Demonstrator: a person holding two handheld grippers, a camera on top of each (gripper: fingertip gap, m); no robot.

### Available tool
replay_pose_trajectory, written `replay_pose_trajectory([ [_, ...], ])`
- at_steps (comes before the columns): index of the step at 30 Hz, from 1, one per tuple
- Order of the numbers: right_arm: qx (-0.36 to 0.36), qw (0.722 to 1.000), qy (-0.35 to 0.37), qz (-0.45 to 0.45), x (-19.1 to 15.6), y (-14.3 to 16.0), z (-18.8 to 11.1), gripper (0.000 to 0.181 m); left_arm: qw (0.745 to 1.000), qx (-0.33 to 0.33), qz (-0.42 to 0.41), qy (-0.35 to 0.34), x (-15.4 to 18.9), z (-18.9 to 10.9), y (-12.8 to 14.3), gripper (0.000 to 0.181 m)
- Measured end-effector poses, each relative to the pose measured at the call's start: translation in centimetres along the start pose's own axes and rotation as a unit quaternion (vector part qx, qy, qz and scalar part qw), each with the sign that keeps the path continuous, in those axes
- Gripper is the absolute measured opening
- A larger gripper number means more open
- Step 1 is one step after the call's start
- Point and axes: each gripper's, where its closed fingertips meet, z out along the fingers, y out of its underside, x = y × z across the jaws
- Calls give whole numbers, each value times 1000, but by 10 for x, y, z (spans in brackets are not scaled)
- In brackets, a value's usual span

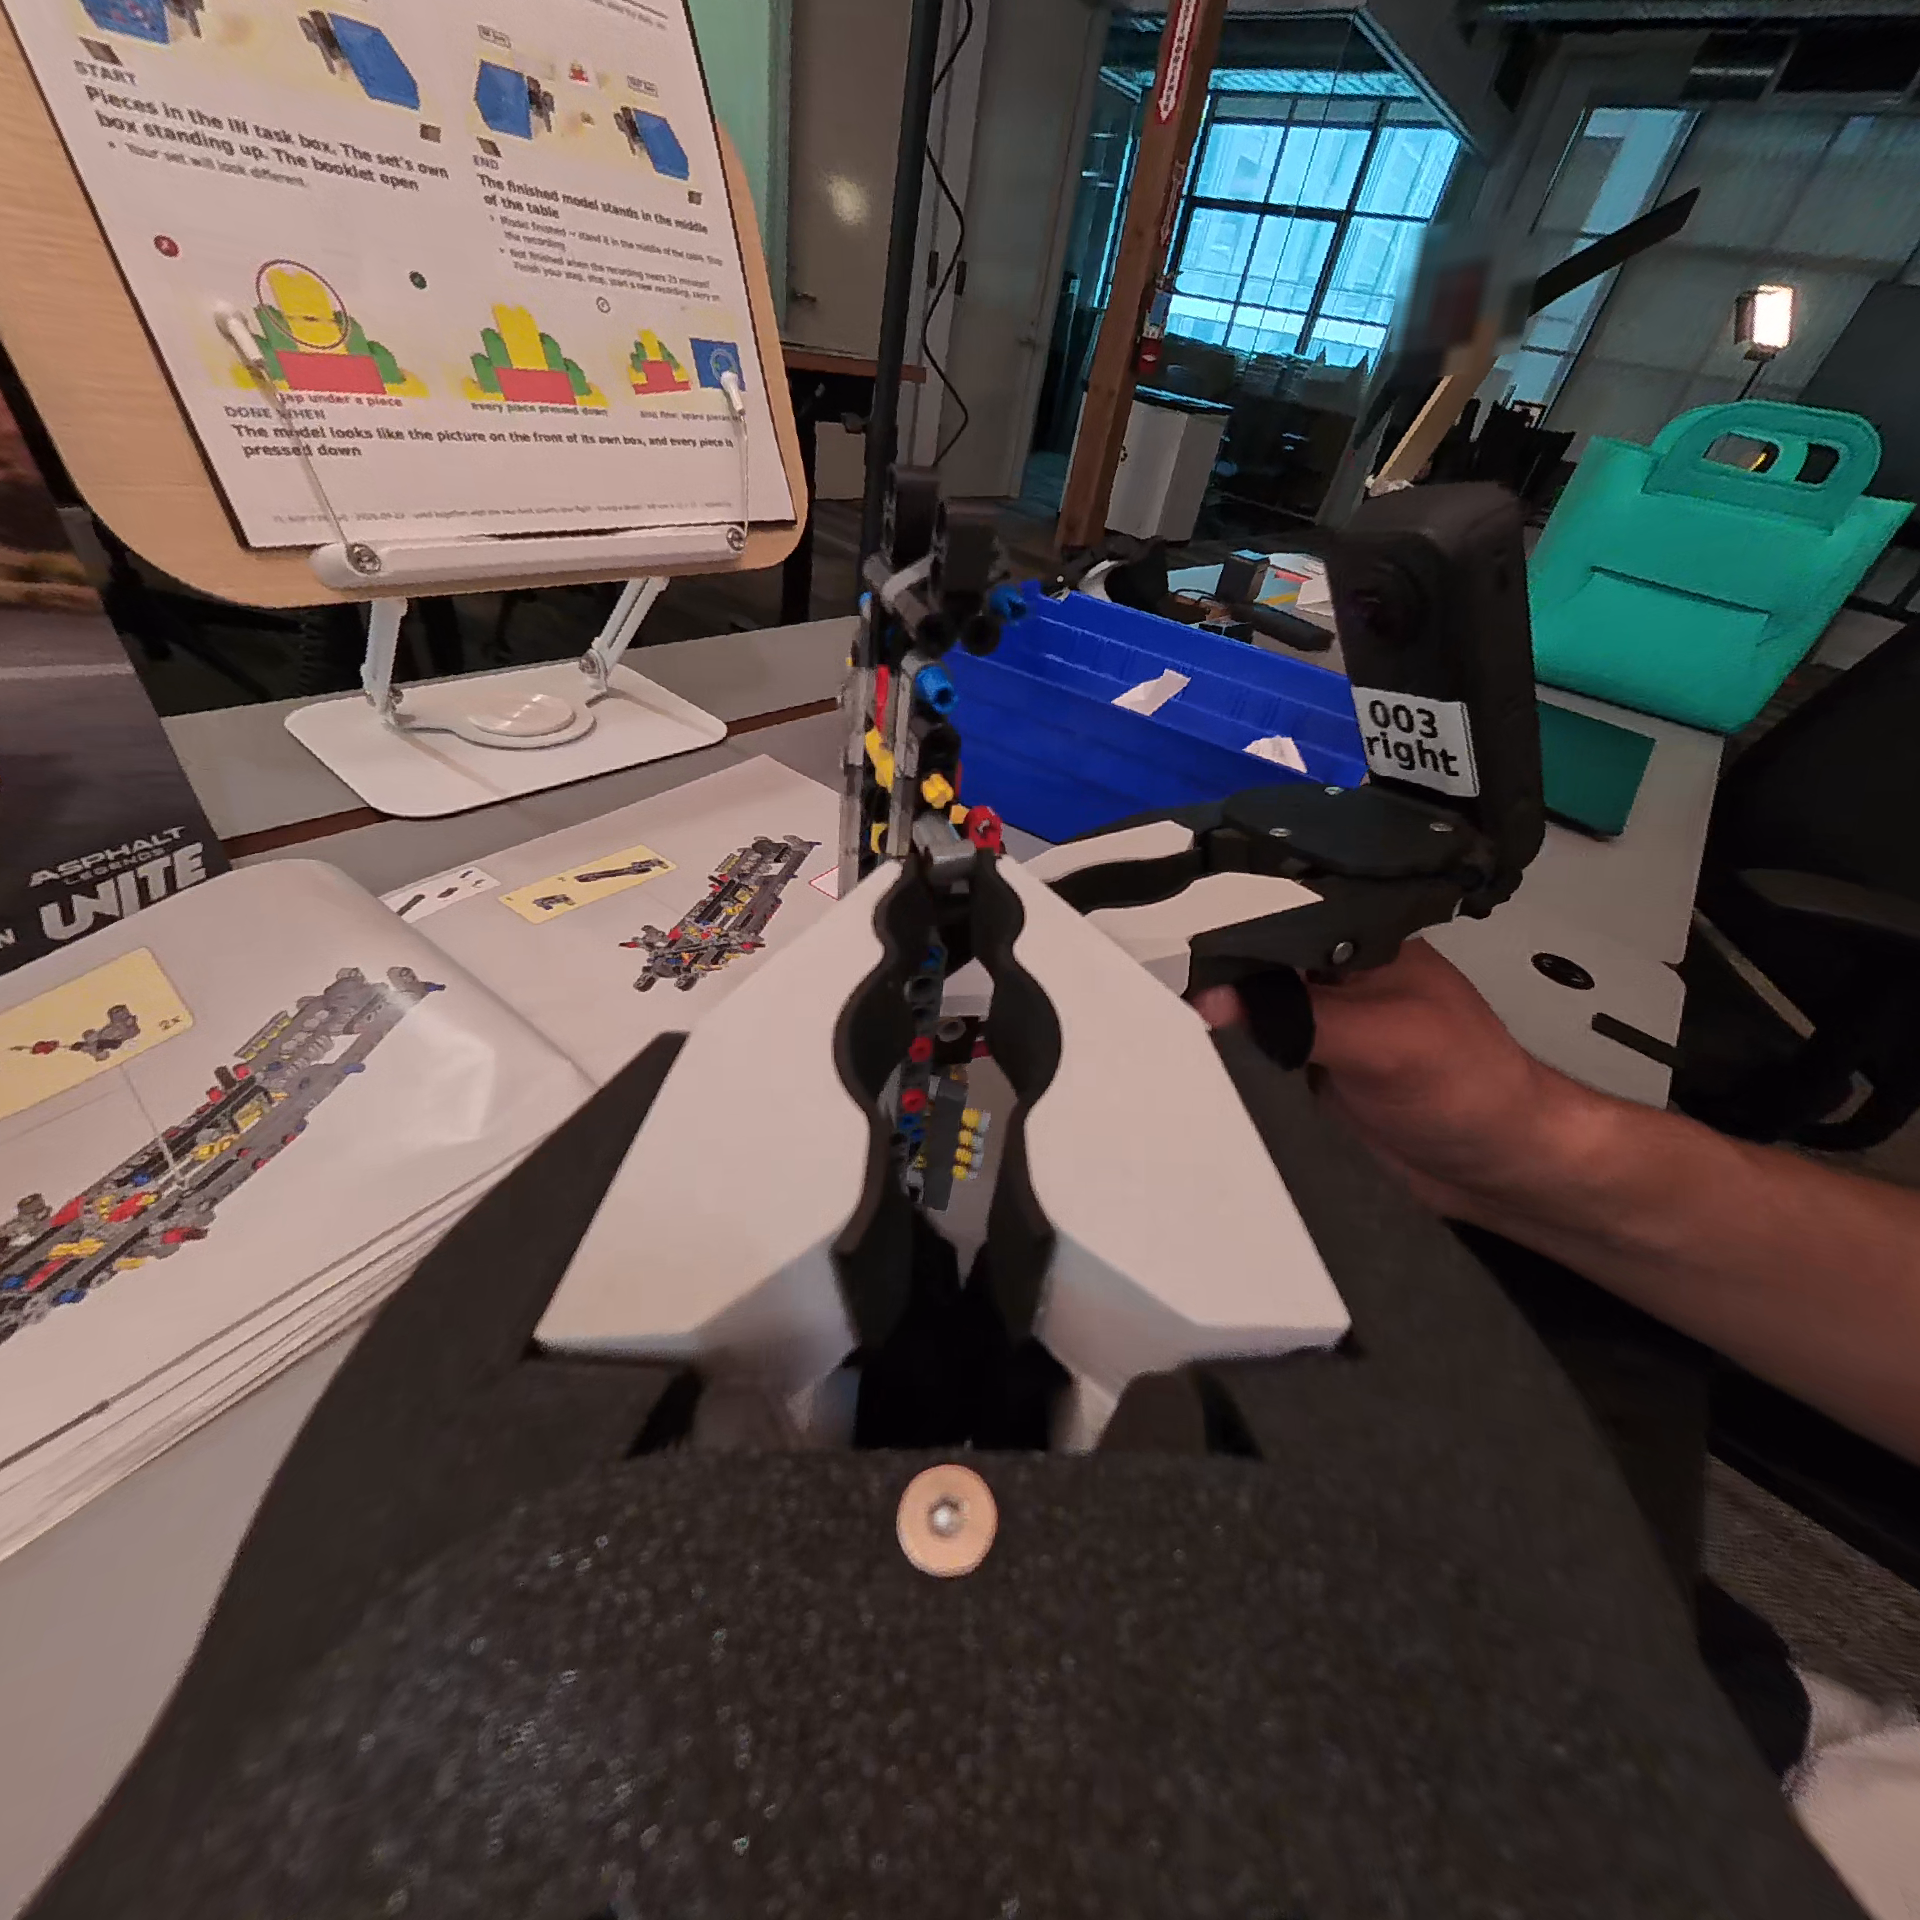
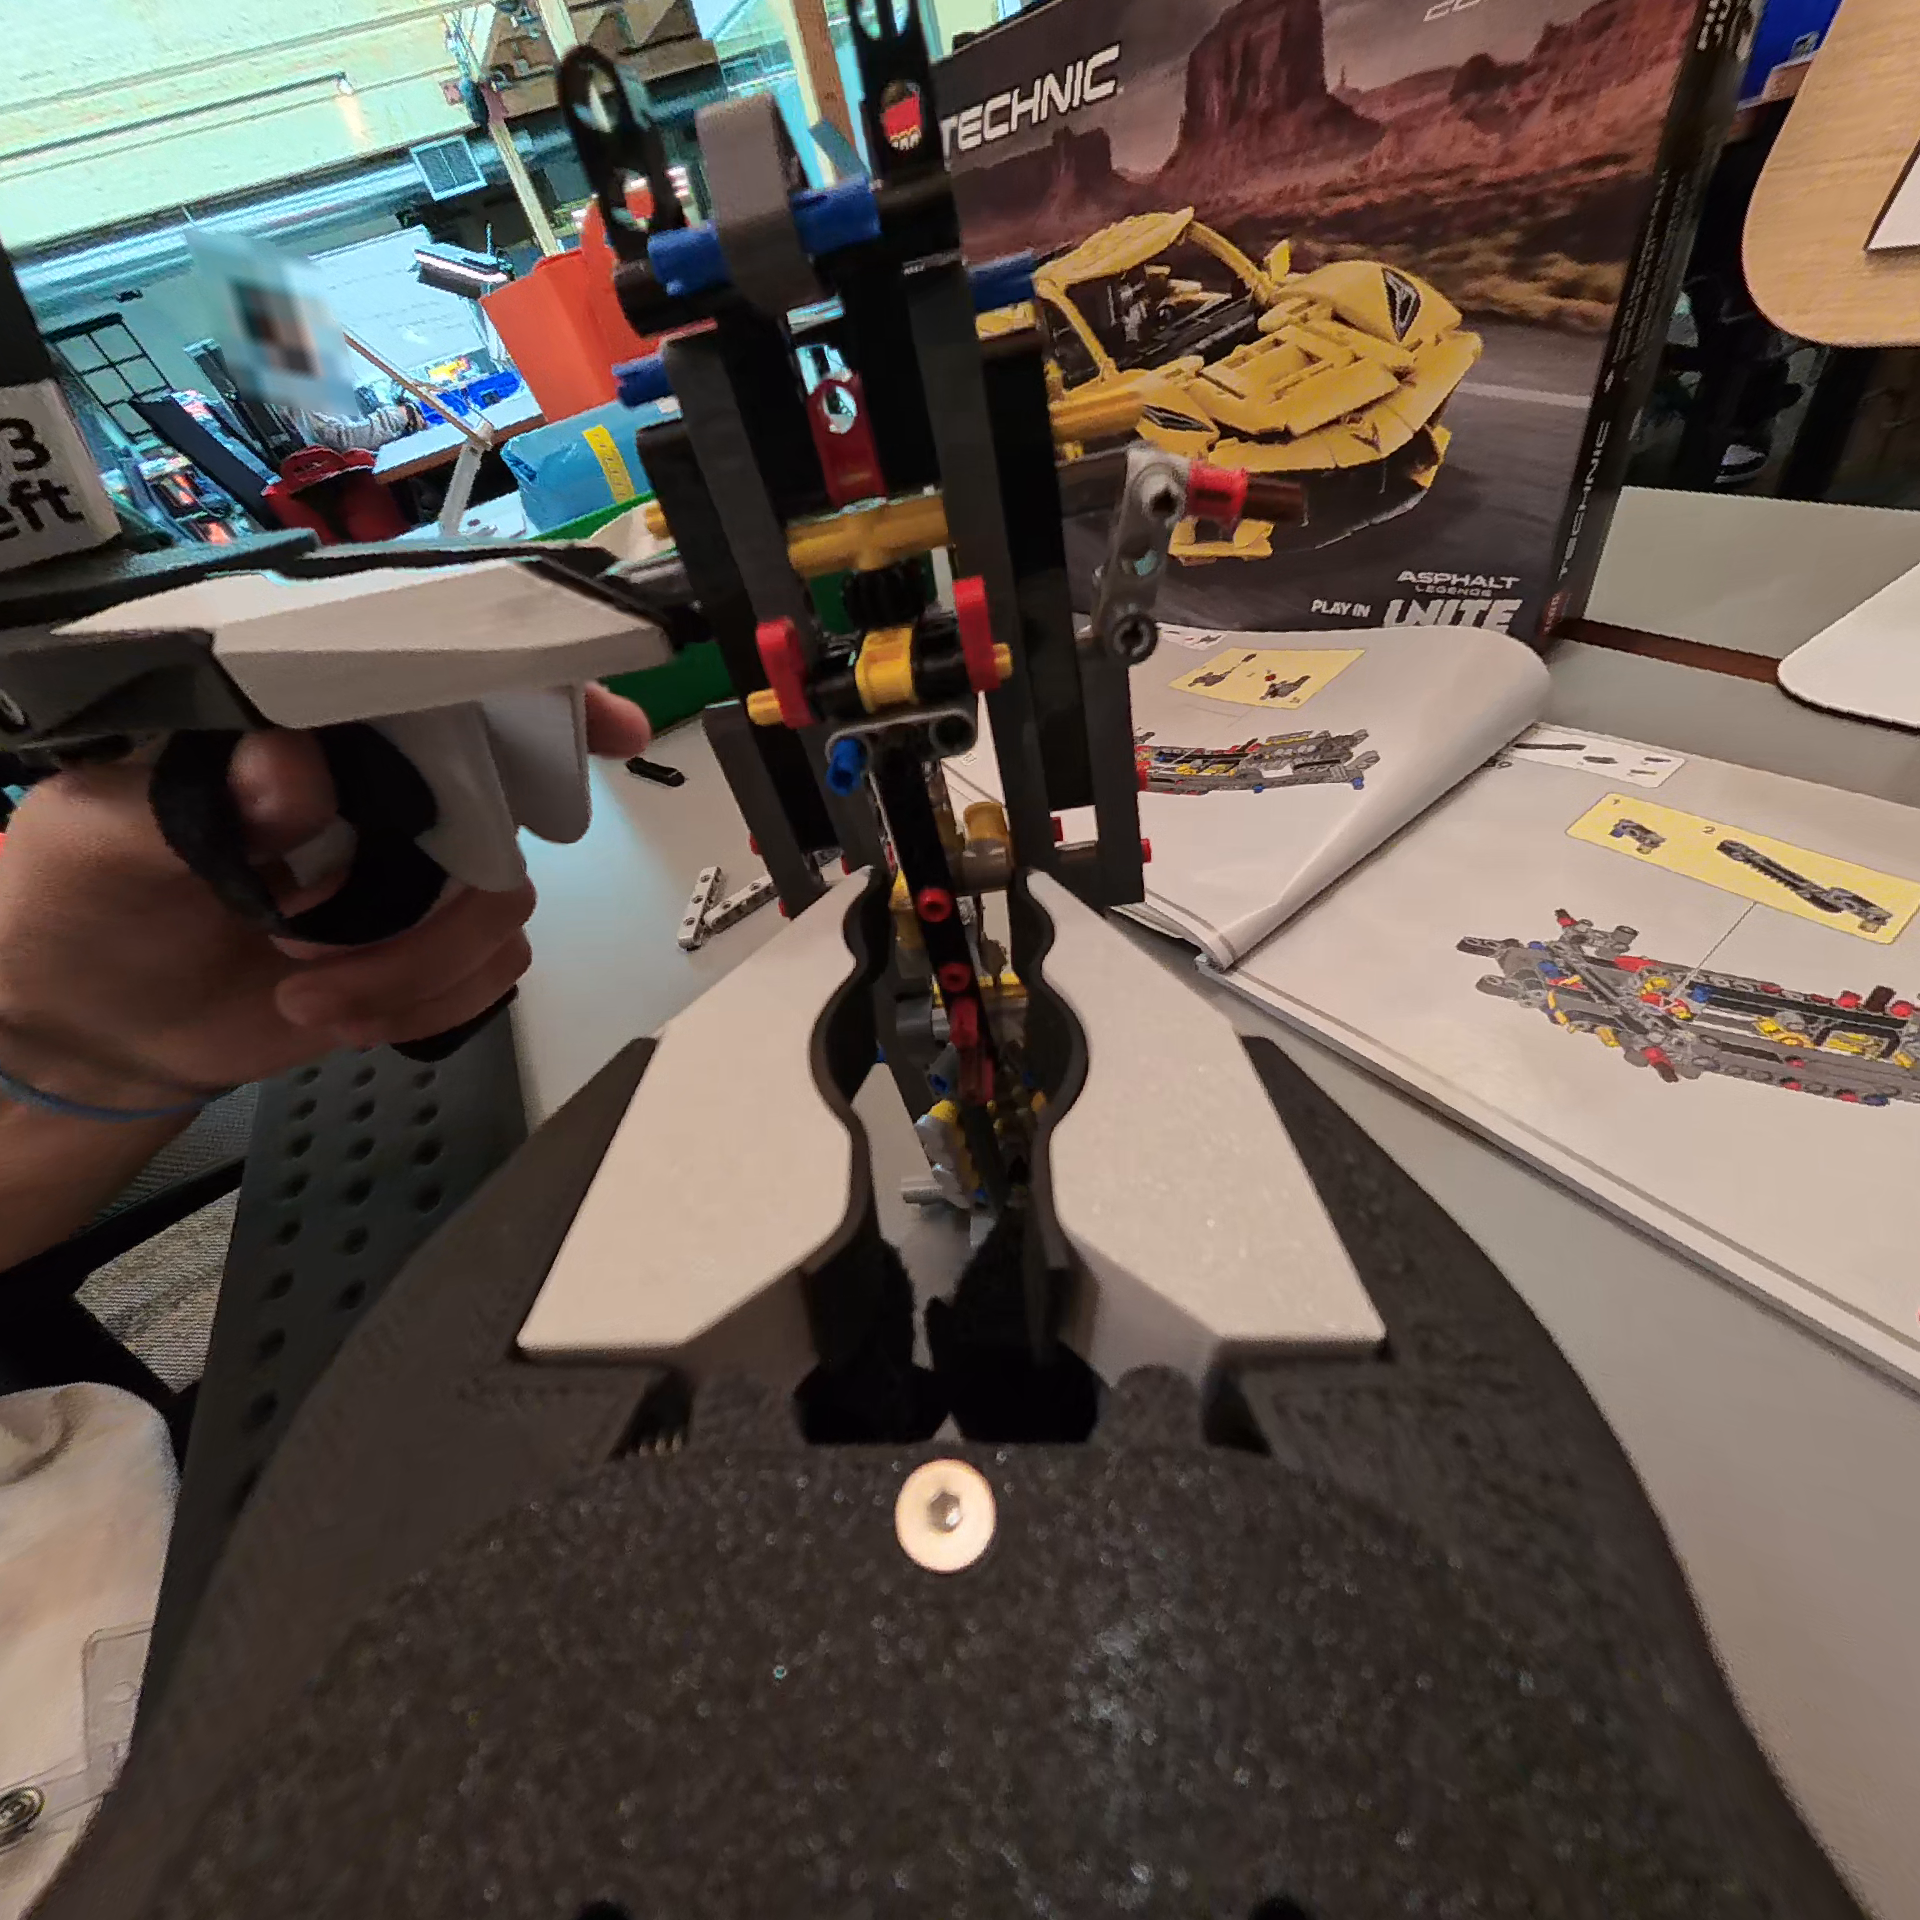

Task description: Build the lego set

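A long Lego Technic chassis point(image 1: 904, 727) of black and grey beams with red, yellow and blue pins is held upright above the table. My left gripper point(image 1: 945, 883) is shut on its lower part. My right gripper point(image 2: 951, 899) is also shut on the chassis point(image 2: 894, 468), gripping it from the other side. In the left wrist view the right gripper point(image 1: 1081, 883) comes in from the right, held by a hand. In the right wrist view the left gripper point(image 2: 665, 613) reaches the chassis from the left. A grey arm with a red bush point(image 2: 1143, 540) sticks out of the chassis.
The open instruction booklet point(image 1: 312, 1091) lies on the table and also shows in the right wrist view point(image 2: 1558, 935). The set's box point(image 2: 1299, 312) stands behind. A blue bin point(image 1: 1143, 717), a sheet on a stand point(image 1: 416, 312) and loose grey beams point(image 2: 717, 899) are nearby. Tip to tip, the grippers are about 6 centimeters apart.
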Motion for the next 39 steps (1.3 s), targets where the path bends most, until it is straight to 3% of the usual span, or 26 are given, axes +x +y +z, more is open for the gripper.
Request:
replay_pose_trajectory([
  [1,-1,1000,-1,2,0,0,0,20,1000,1,10,1,0,0,1,8],
  [3,-2,1000,-2,4,0,0,1,21,999,-5,33,1,0,1,8,30],
  [5,-1,1000,-4,5,0,0,2,21,998,-34,55,-9,-4,5,26,34],
  [9,0,1000,-7,5,-2,0,4,21,996,-42,65,-32,-14,13,43,23],
  [16,8,999,-36,28,-4,0,3,20,998,-2,43,-36,-22,15,40,7],
  [20,16,995,-85,44,5,-13,-28,30,999,-3,19,-42,-33,12,40,7],
  [22,-42,997,-68,22,24,-5,-59,37,999,-6,27,-46,-36,13,40,7],
  [25,-183,982,0,-43,48,39,-101,52,998,-10,33,-55,-39,14,40,6],
  [27,-255,965,-10,-63,34,65,-116,40,998,-11,32,-61,-41,16,40,7],
  [29,-315,945,-35,-81,11,86,-121,41,997,-13,36,-63,-42,17,40,7],
  [33,-441,879,3,-182,14,125,-129,38,997,-11,42,-64,-41,17,40,6],
  [39,-482,837,12,-260,23,136,-124,25,995,-20,68,-74,-40,16,38,6],
])
